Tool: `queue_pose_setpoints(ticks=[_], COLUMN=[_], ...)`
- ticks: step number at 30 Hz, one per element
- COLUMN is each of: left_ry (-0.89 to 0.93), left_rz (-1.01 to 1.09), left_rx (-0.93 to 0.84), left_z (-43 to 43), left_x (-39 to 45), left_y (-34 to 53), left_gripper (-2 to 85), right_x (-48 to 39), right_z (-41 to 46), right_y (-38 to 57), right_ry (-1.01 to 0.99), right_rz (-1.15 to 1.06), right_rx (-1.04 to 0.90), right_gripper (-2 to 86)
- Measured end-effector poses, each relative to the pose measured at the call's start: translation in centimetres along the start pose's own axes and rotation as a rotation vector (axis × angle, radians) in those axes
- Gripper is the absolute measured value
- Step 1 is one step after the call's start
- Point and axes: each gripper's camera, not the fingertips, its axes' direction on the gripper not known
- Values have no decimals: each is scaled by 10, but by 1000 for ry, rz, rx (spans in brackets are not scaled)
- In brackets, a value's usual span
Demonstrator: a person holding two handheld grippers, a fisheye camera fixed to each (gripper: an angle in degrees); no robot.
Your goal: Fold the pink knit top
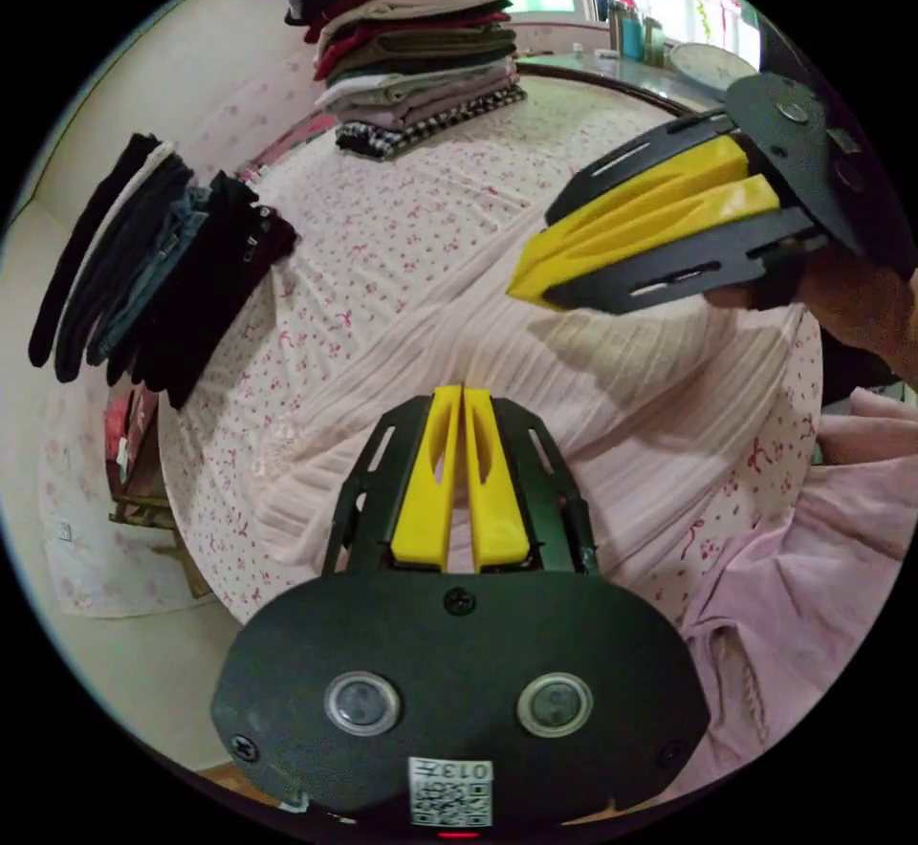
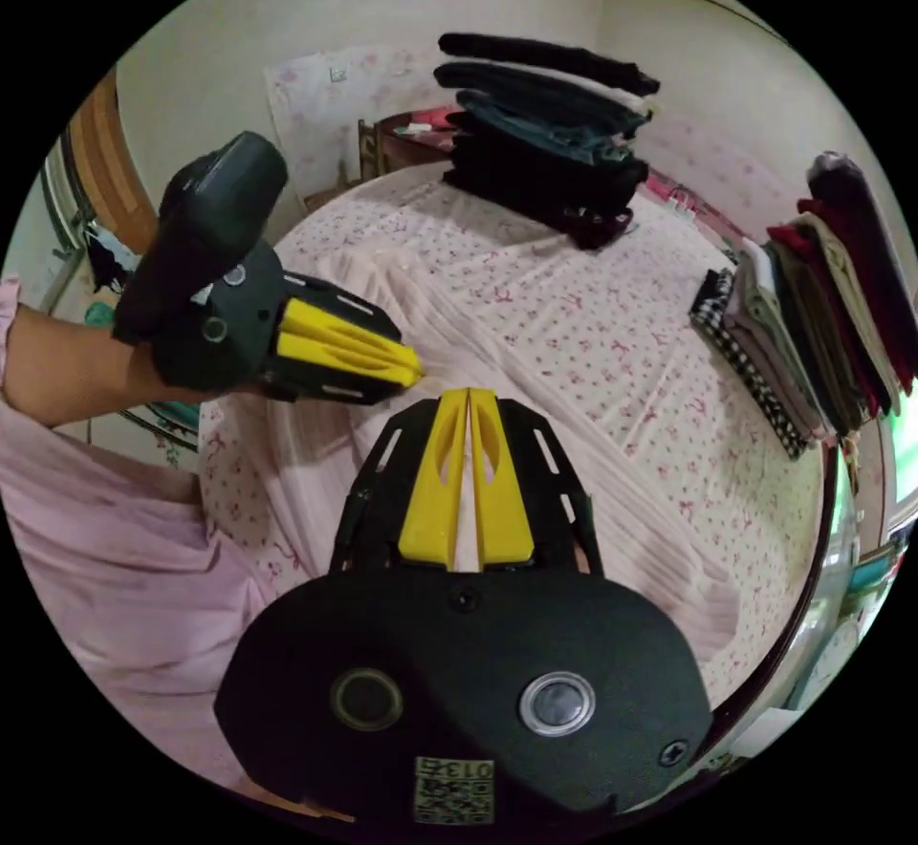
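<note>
The pink knit top (image 1: 612,386) lies spread on a bed covered by a flowered sheet (image 1: 382,243), its ribbed cloth running from the middle of the left gripper view out toward 4 o'clock; in the right gripper view the same top (image 2: 593,491) stretches from about 10 o'clock down to 4 o'clock. It looks thin, soft and light, a knit that will sag and stretch when lifted and may slide a little over the sheet, so I judge it best taken by pinching an edge, a hem or a shoulder seam, rather than the loose middle, where a pinch would only raise a bunch of cloth. The left gripper (image 1: 463,393) has its yellow jaws pressed together with nothing between them, tips low over the top; whether they touch the cloth I cannot tell. The right gripper (image 2: 468,396) likewise has its jaws closed on nothing, hovering above the ribbed fabric. Each gripper shows in the other's view too: the right one at 2 o'clock in the left gripper view, the left one at 9 o'clock in the right gripper view, both held by a person in a pink garment (image 1: 813,577). No boxes or baskets are to be seen; instead, a pile of folded clothes (image 1: 411,42) stands at 12 o'clock in the left gripper view and a pile of dark clothes (image 1: 153,262) at 9 o'clock.
</note>
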Motion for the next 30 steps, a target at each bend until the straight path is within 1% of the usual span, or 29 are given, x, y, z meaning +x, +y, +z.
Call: queue_pose_setpoints(ticks=[1,2,3,4,6,7,8,9,11,13,15,18,20,22,23,25,26,27,29,30], left_ry=[9,17,42,74,114,108,103,98,60,-24,-43,-24,17,59,68,113,133,182,260,305], left_rz=[-3,-2,-19,-34,-83,-116,-133,-162,-202,-237,-257,-301,-365,-476,-505,-656,-695,-759,-818,-840], left_rx=[43,51,58,55,38,64,79,100,96,57,23,-12,32,73,78,81,79,65,65,72], left_z=[2,3,3,2,-9,-22,-29,-42,-51,-52,-45,-33,-40,-51,-53,-56,-56,-54,-52,-51], left_x=[-4,-6,-13,-21,-35,-44,-48,-55,-63,-74,-84,-106,-123,-147,-153,-177,-182,-193,-204,-208], left_y=[6,9,12,13,16,25,31,47,72,99,109,117,128,156,164,206,217,235,257,267], left_gripper=[-3,-3,-3,-3,-2,-2,-2,-2,-2,-2,-2,0,3,11,14,52,66,85,100,109], right_x=[-3,-10,-15,-15,-9,-7,-9,-14,-23,-35,-51,-62,-73,-83,-89,-95,-97,-97,-88,-81], right_z=[11,40,54,53,56,52,43,28,14,15,28,49,63,72,83,106,130,159,162,164], right_y=[-4,-10,-9,-7,-9,-14,-18,-20,-25,-33,-45,-61,-82,-100,-111,-125,-133,-137,-141,-148], right_ry=[-10,-19,-1,3,-43,-51,-29,-21,-30,-33,-10,-25,-48,-75,-86,-90,-114,-153,-183,-225], right_rz=[-6,-30,-43,-39,3,7,2,-14,-29,-59,-101,-124,-169,-215,-247,-272,-288,-299,-291,-272], right_rx=[-30,-148,-148,-108,-130,-161,-142,-60,25,47,76,61,59,62,46,-1,-84,-226,-184,-237], right_gripper=[4,3,3,3,2,2,2,1,1,1,1,1,1,1,2,2,3,4,6,8])
